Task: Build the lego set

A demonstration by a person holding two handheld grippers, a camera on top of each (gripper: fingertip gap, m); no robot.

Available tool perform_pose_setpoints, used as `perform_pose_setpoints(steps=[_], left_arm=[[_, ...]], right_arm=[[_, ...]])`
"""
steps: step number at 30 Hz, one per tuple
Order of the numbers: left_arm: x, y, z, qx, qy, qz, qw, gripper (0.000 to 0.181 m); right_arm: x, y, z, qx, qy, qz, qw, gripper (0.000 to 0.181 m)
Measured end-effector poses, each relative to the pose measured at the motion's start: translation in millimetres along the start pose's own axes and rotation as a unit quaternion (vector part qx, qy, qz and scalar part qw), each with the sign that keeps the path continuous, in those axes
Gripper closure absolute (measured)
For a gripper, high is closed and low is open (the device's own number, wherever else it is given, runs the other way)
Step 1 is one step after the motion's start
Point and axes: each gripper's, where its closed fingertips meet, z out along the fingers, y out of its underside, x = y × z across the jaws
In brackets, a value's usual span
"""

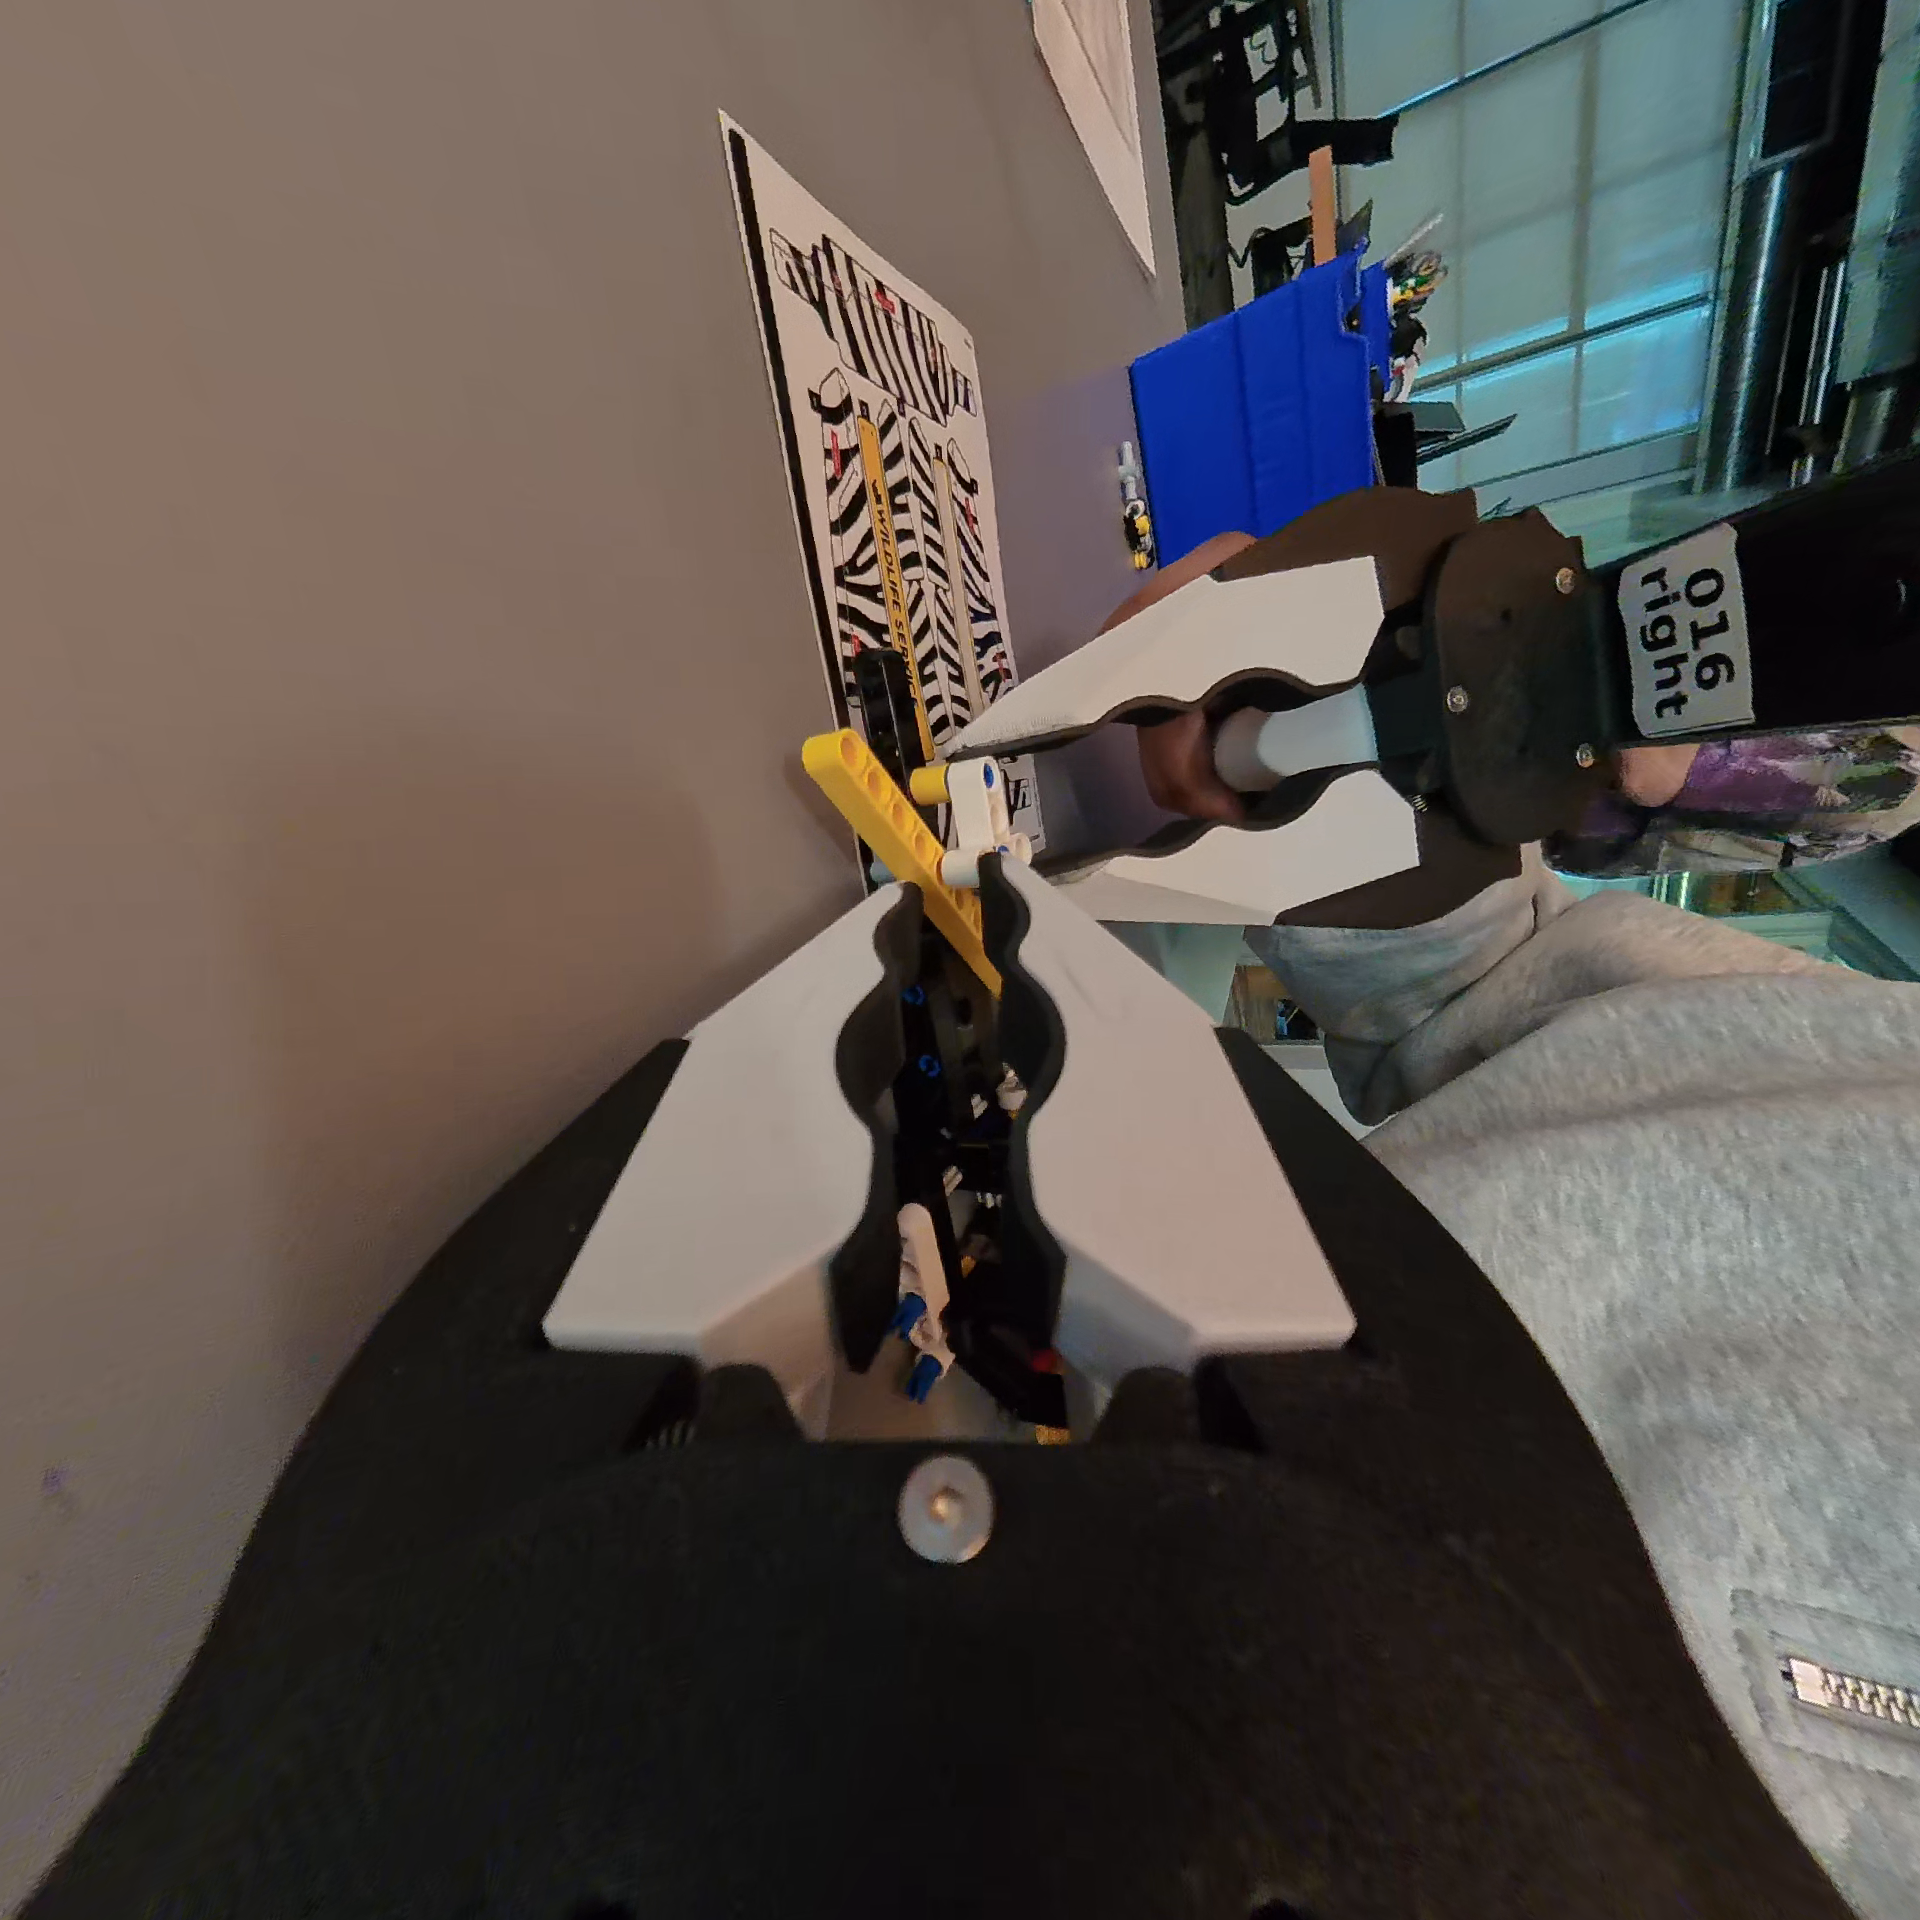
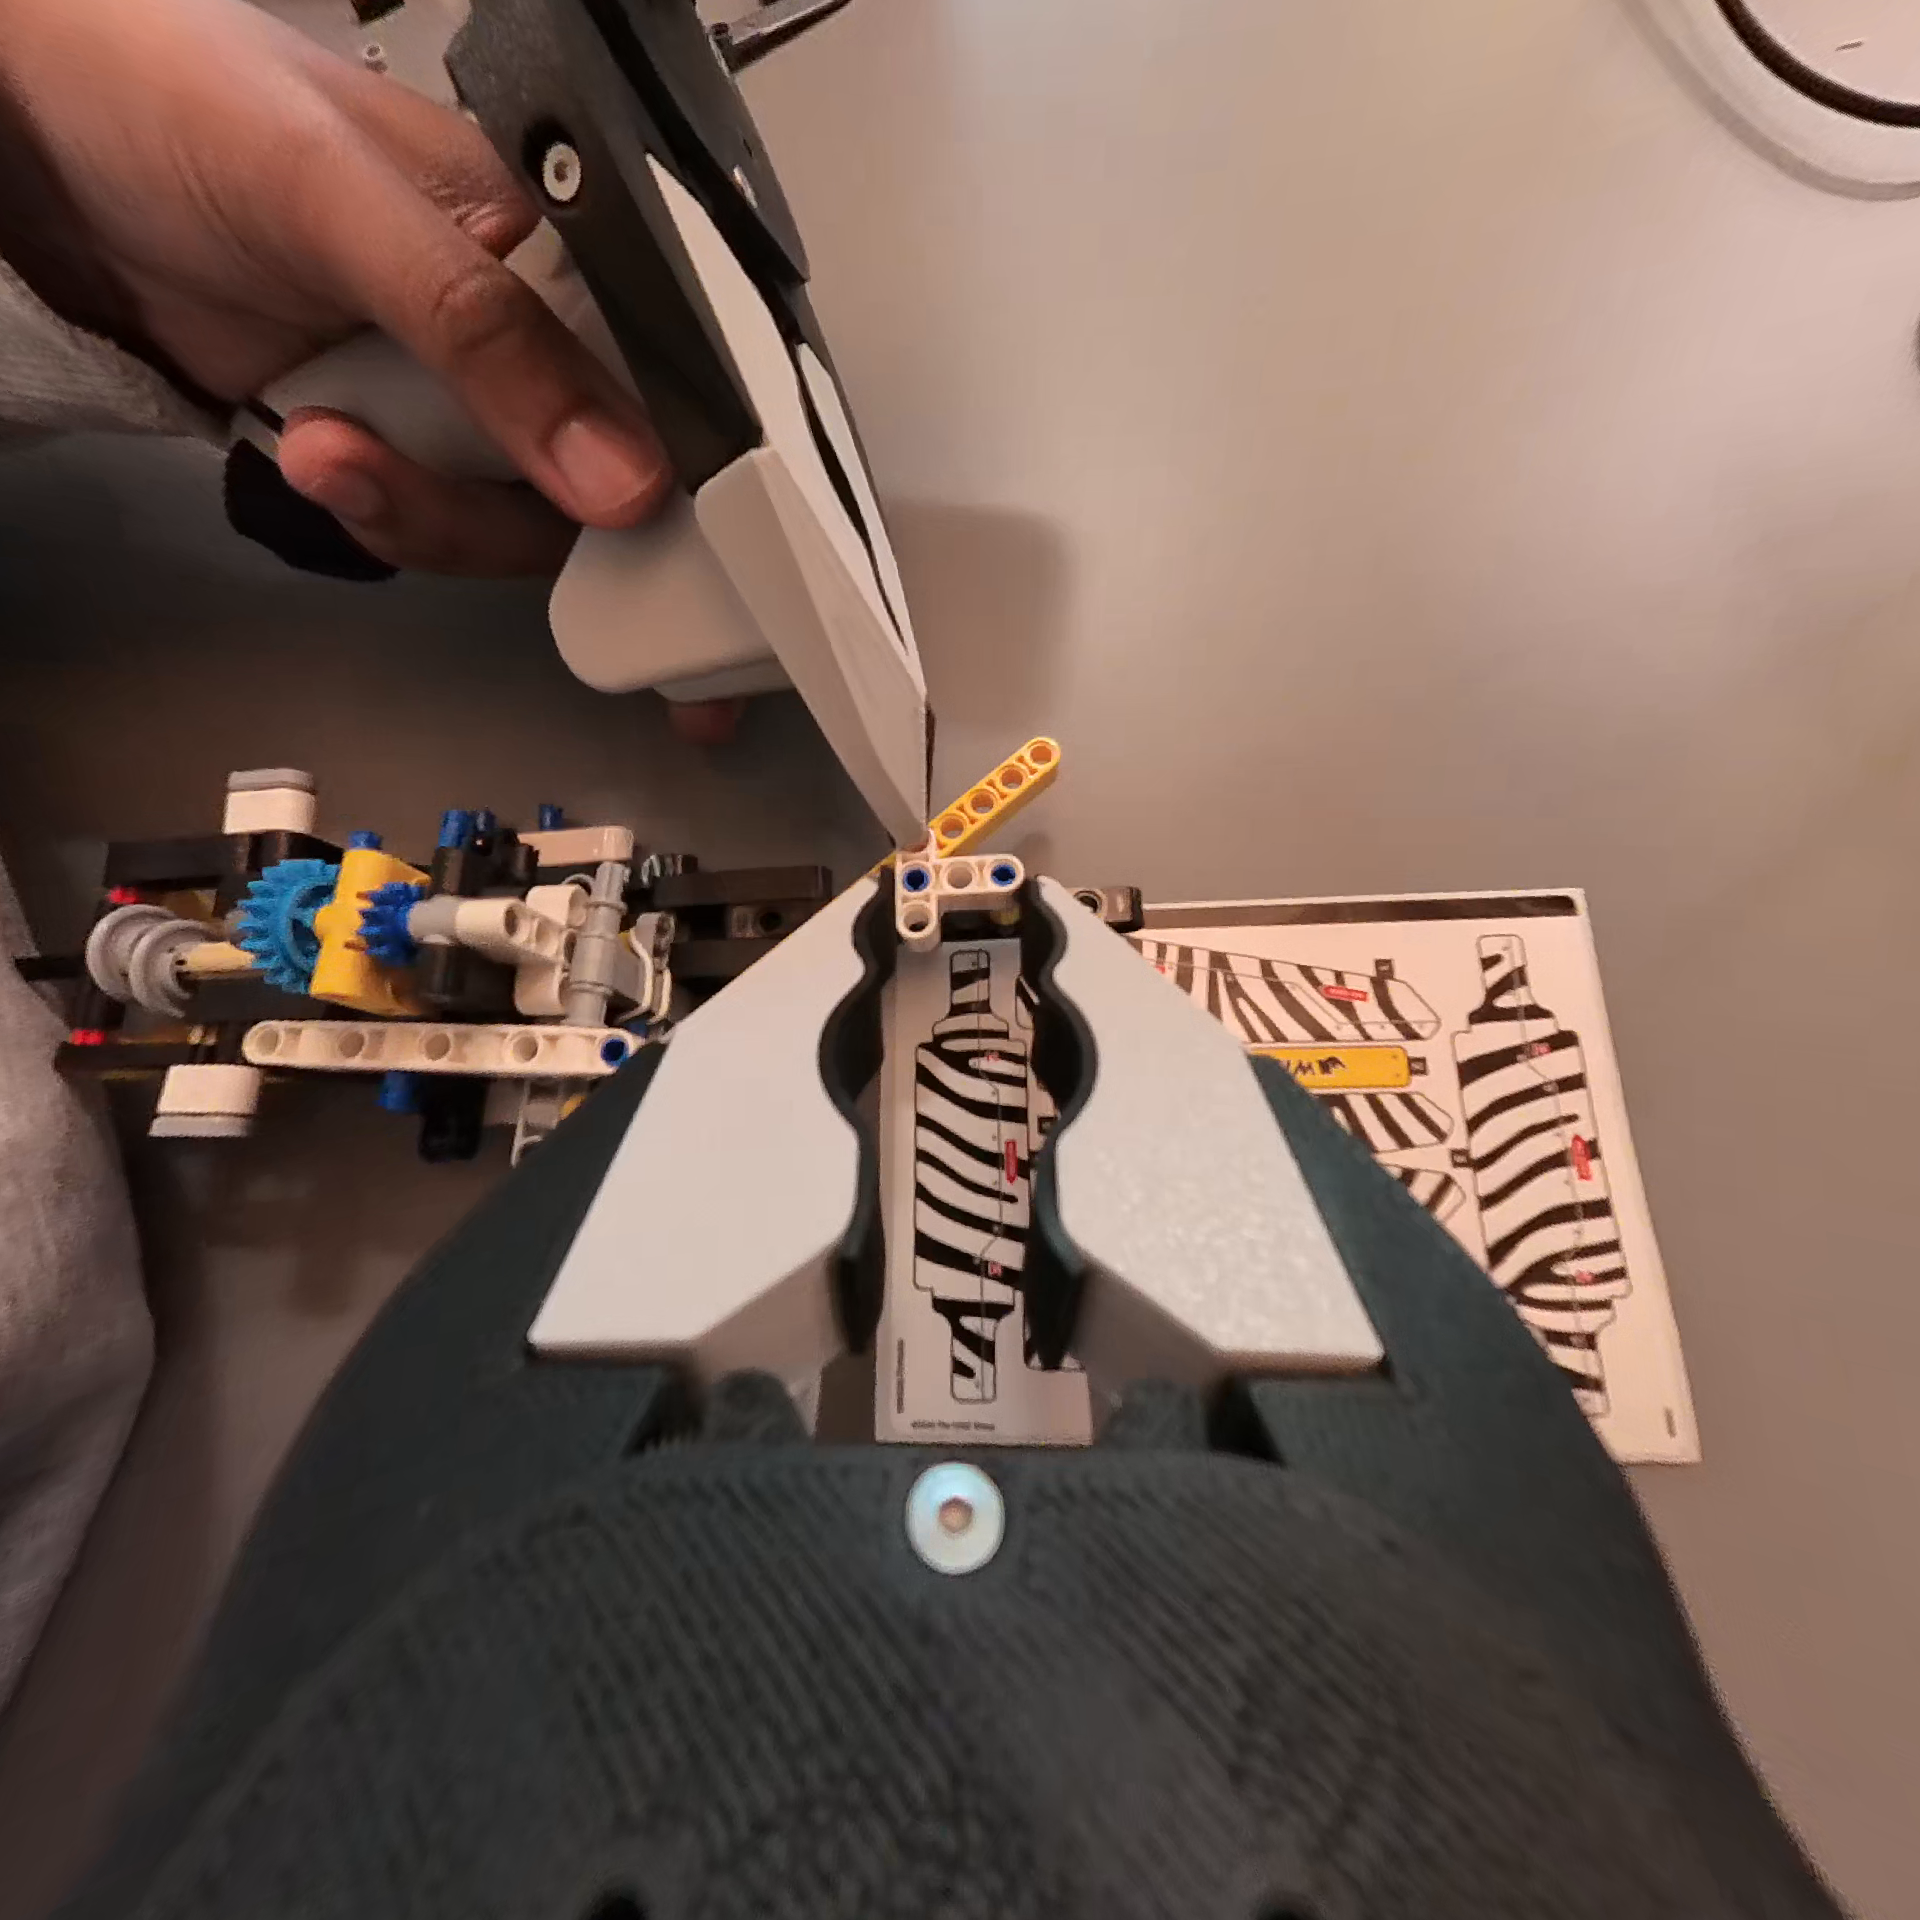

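1. Left gripper (image 1: 951, 883): jaws narrow, clamped on a yellow beam with holes (image 1: 894, 831). The beam sticks out past the tips at a slant; in the right wrist view its far end (image 2: 1003, 790) shows beyond the left gripper's tips (image 2: 920, 821).
2. Right gripper (image 2: 961, 894): jaws narrow, pinching a white T-shaped piece (image 2: 956, 883) with blue pins in its holes. In the left wrist view the same white piece (image 1: 971, 816) sits just beside the yellow beam, touching or nearly so; the right gripper (image 1: 977, 800) comes in from the side, and its jaws look farther apart here than in its own view.
3. A hand (image 2: 312, 281) grips the left tool's handle; grey sleeve at the frame edge.
4. Half-built model (image 2: 395, 966) lies on the grey table (image 2: 1351, 520), left of the right gripper: black frame, yellow block, blue gears, white beams, grey axle parts. It touches neither gripper as far as I can tell.
5. Sticker sheet with zebra stripes (image 2: 1455, 1091) lies flat on the table under and right of the right gripper; also in the left view (image 1: 883, 468).
6. Blue bin (image 1: 1257, 436) stands farther back, holding small parts
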Motion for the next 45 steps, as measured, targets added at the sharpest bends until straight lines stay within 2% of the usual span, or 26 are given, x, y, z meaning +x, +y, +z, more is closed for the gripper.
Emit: perform_pose_setpoints(steps=[9, 11, 17, 24, 29, 36, 40, 45], left_arm=[[3.1, -0.2, -1.2, 0.010, 0.008, -0.010, 1.000, 0.171], [5.9, 0.1, -3.7, 0.014, 0.007, -0.008, 1.000, 0.169], [16.3, 5.8, -21.5, 0.034, 0.002, 0.014, 0.999, 0.168], [20.7, 26.5, -36.4, 0.080, -0.021, 0.053, 0.995, 0.166], [20.1, 33.9, -55.5, 0.161, -0.030, 0.121, 0.979, 0.163], [40.0, 35.0, -79.1, 0.273, 0.001, 0.206, 0.940, 0.164], [48.1, 34.1, -90.0, 0.311, 0.013, 0.226, 0.923, 0.164], [48.7, 33.8, -86.5, 0.303, 0.006, 0.235, 0.923, 0.161]], right_arm=[[0.5, -1.0, -0.2, 0.013, 0.010, 0.005, 1.000, 0.157], [2.7, 0.4, -2.0, 0.019, 0.020, 0.020, 0.999, 0.153], [-0.2, 5.0, -27.5, 0.060, 0.049, 0.079, 0.994, 0.144], [-29.8, 12.6, -53.5, 0.134, 0.083, 0.156, 0.975, 0.142], [-45.1, 18.2, -62.4, 0.206, 0.122, 0.190, 0.952, 0.142], [-31.0, 20.2, -95.4, 0.291, 0.220, 0.199, 0.909, 0.149], [-33.7, 19.3, -93.6, 0.288, 0.219, 0.189, 0.913, 0.147], [-40.7, 18.7, -80.4, 0.246, 0.234, 0.146, 0.929, 0.147]])
